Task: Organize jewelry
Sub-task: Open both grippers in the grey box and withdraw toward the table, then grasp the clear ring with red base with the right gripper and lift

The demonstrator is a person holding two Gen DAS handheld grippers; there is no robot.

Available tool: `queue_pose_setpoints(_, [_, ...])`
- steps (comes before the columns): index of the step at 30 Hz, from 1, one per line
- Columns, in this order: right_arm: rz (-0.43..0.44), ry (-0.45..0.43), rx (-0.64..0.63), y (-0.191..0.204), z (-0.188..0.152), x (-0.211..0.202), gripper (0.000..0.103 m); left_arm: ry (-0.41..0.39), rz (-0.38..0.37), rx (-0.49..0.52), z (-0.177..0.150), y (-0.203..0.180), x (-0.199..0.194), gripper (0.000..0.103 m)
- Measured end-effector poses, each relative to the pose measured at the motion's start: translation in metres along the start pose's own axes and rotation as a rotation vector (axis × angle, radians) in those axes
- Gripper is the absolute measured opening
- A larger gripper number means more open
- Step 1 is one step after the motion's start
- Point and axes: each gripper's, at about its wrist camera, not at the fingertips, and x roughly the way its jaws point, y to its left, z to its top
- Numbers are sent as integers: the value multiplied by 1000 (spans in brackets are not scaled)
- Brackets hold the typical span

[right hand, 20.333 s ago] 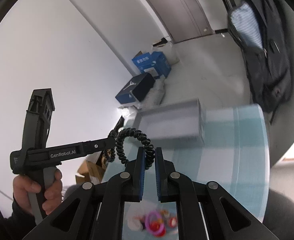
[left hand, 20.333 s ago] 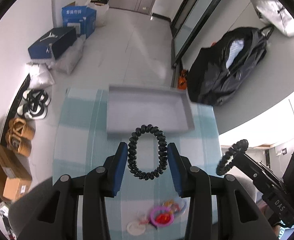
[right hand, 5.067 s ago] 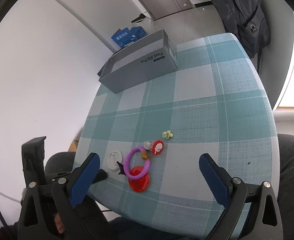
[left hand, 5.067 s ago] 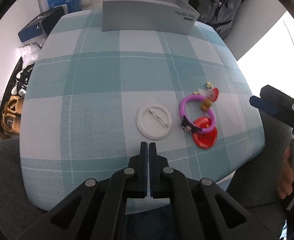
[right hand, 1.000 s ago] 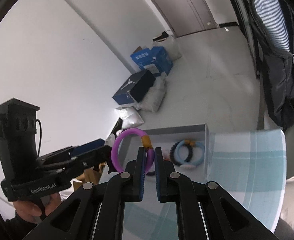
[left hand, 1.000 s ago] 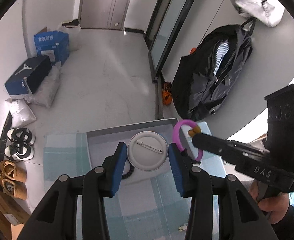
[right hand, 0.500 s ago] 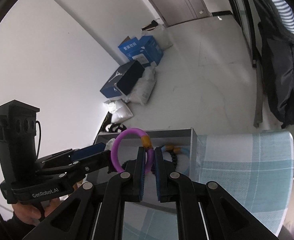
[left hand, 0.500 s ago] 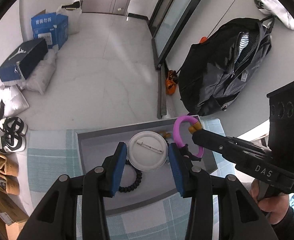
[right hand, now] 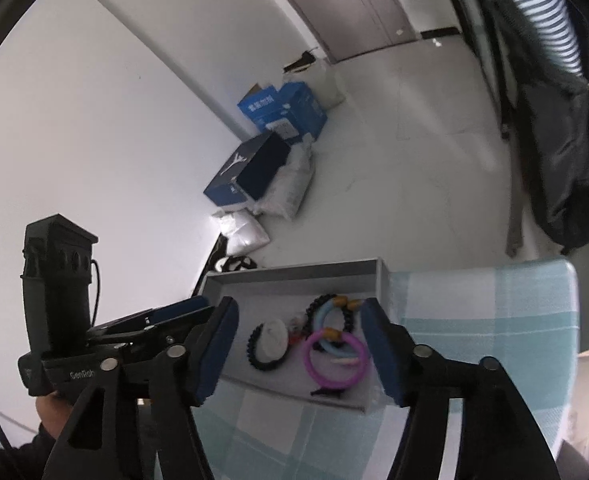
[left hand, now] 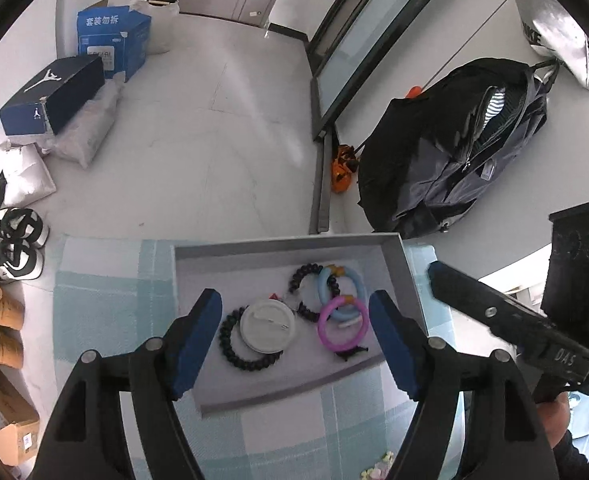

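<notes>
Drop step, looks like: left gripper and right gripper both just sprung wide, nothing held. White badge and purple ring lying in grey box (table's far edge). Next, probably back for the near-edge leftovers.

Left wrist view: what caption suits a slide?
Open left claw above grey box holding white badge, purple ring and bracelets.

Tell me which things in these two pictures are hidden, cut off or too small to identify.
- Small red piece in the grey box, left wrist view: mostly behind the white badge.
- Black charm under the purple ring: too small to identify.
- Pastel trinkets on the checked cloth: cut off by the bottom edge.
- Right wrist view: box contents blurred.
</notes>
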Motion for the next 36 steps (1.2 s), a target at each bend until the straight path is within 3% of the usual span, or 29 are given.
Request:
queue_pose_setpoints(5, [-15, -32, 35, -3, -7, -27, 74, -35, 39, -5, -14, -6, -19, 72])
queue_pose_setpoints(9, [-25, -86, 22, 4, -19, -58, 89, -81, 80, 9, -30, -14, -38, 72])
queue_pose_setpoints(18, [-9, -139, 29, 7, -55, -98, 99, -134, 132, 12, -71, -31, -65, 75])
queue_pose_setpoints(20, [-15, -130, 24, 8, -64, -101, 99, -130, 133, 9, -80, -32, -66, 82])
queue_pose_setpoints(36, [-68, 13, 41, -6, -145, -94, 99, -37, 149, 43, -147, -43, -46, 82])
